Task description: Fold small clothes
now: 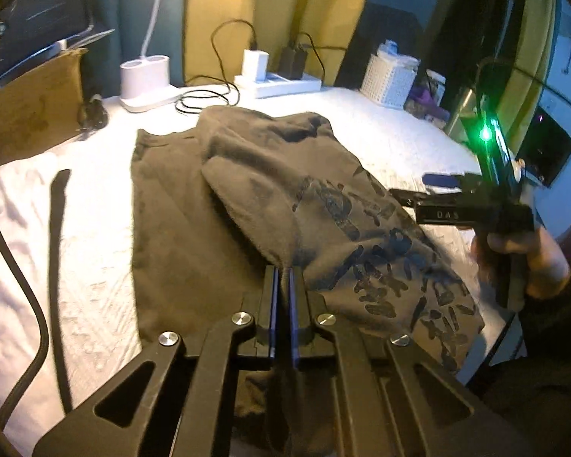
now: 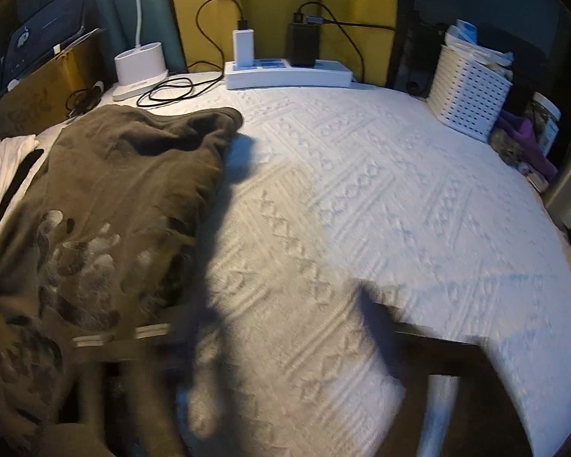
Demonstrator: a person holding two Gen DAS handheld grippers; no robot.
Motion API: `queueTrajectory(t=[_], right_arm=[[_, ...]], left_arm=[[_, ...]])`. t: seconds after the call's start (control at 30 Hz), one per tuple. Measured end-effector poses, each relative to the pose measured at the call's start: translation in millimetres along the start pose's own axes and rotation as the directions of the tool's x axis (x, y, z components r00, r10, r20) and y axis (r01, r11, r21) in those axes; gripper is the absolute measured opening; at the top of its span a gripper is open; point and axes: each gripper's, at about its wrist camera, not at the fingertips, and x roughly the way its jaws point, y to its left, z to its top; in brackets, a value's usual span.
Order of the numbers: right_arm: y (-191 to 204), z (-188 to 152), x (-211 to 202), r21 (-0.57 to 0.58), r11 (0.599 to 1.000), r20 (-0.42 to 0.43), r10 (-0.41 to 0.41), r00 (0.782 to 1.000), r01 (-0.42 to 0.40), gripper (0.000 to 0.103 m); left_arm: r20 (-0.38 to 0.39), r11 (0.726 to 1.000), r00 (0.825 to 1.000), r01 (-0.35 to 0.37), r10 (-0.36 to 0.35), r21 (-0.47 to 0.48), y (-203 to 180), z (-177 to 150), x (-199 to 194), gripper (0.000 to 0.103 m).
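A dark olive T-shirt (image 1: 247,198) with a black print lies partly folded on the white quilted table cover (image 1: 76,251). My left gripper (image 1: 284,278) is shut on a fold of the shirt near its front edge. My right gripper (image 1: 422,190) shows in the left wrist view at the shirt's right side, held in a hand above the table, jaws apart. In the right wrist view the shirt (image 2: 106,205) lies at the left. There my right gripper (image 2: 270,320) is motion-blurred, its fingers spread wide and empty over the bare cover (image 2: 361,190).
At the back stand a white lamp base (image 2: 141,64), a power strip with chargers and cables (image 2: 285,72), a white perforated basket (image 2: 468,95) and a cardboard box (image 1: 30,103). A black cable (image 1: 57,266) hangs at the left. Clutter sits at the right edge (image 2: 533,141).
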Motion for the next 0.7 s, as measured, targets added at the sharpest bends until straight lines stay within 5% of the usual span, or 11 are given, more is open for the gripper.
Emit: queueTrajectory(t=[0.23, 0.37, 0.43, 0.5, 0.7], right_arm=[[-7, -13, -20, 0.032, 0.999, 0.03, 0.031, 0.999, -0.032, 0.09], [-1, -25, -42, 0.028, 0.995, 0.068, 0.095, 0.993, -0.097, 0.09], [3, -34, -51, 0.026, 0.992, 0.071, 0.123, 0.99, -0.125, 0.09], [8, -46, -57, 0.027, 0.987, 0.062, 0.157, 0.986, -0.159, 0.089], [25, -76, -69, 0.018, 0.976, 0.037, 0.216, 0.976, -0.217, 0.066]], left_arm=[[-0.006, 0.997, 1.0, -0.031, 0.031, -0.073, 19, -16, -14, 0.002], [-0.029, 0.993, 0.999, 0.037, -0.041, -0.116, 21, -23, -19, 0.004], [-0.027, 0.994, 0.998, 0.055, -0.058, -0.093, 14, -28, -23, 0.022], [-0.029, 0.993, 0.996, 0.083, -0.086, -0.087, 7, -32, -25, 0.063], [-0.038, 0.995, 0.995, 0.096, -0.096, -0.003, -7, -43, -19, 0.063]])
